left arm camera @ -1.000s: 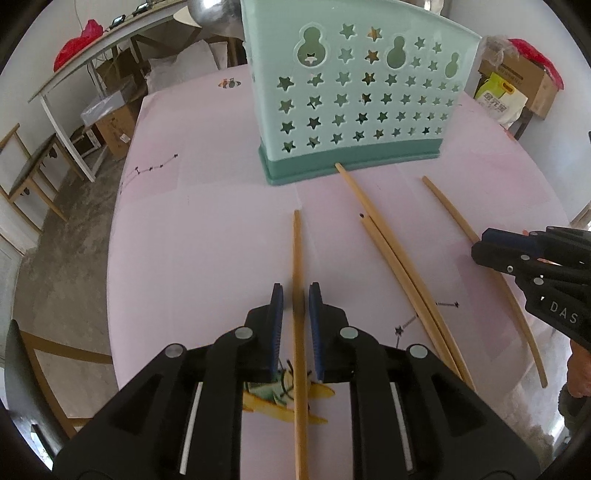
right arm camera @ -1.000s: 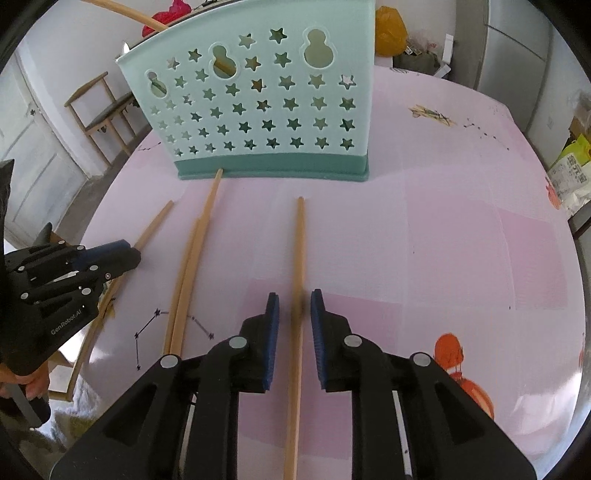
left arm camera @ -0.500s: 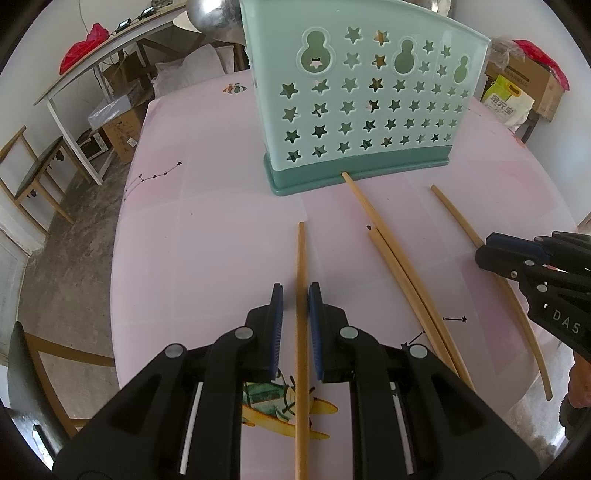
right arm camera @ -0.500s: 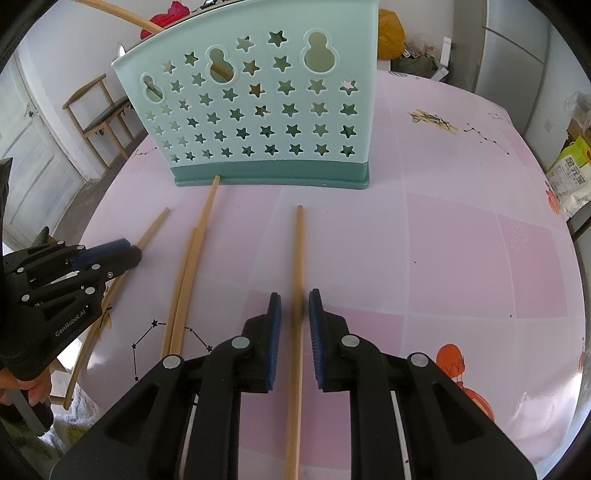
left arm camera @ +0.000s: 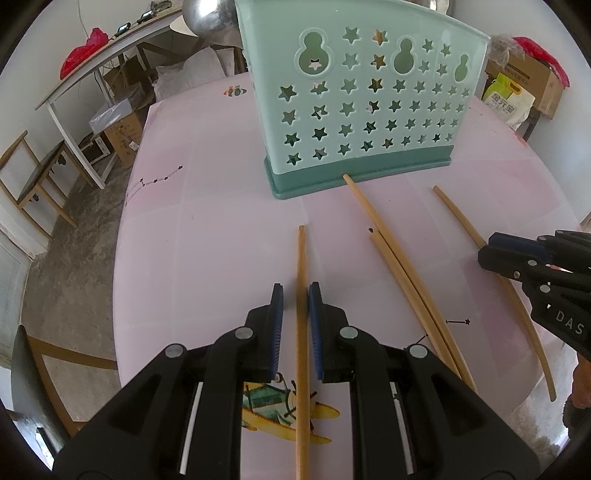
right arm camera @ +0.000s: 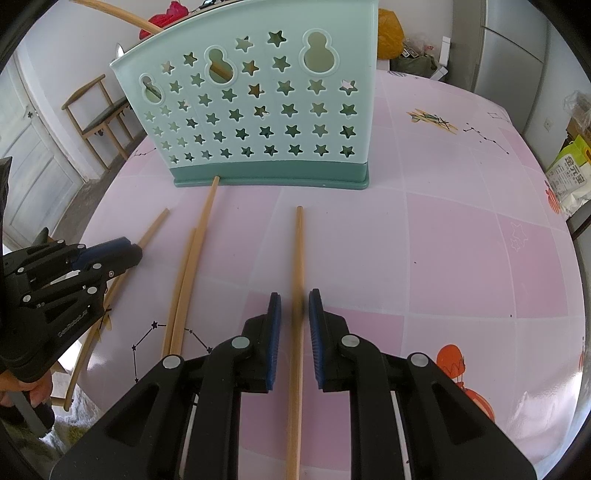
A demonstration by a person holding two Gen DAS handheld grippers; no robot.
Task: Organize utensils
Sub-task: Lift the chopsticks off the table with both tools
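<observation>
Left gripper: I had it closed on a chopstick, pads tight to the shaft.
Left chopstick: its tip pointed at the holder and stopped short of the base, in front of the holder's left end.
Right gripper: I had it clamped on a second chopstick in the same way.
Right chopstick: its tip was near the holder's base, apart from it, in front of the right half.
Two loose chopsticks: they lay side by side on the table between my two grippers. The longer one's tip touched the holder's base.
Holder: it stood upright on the table, ahead of both grippers. One chopstick leaned out over its top.
</observation>
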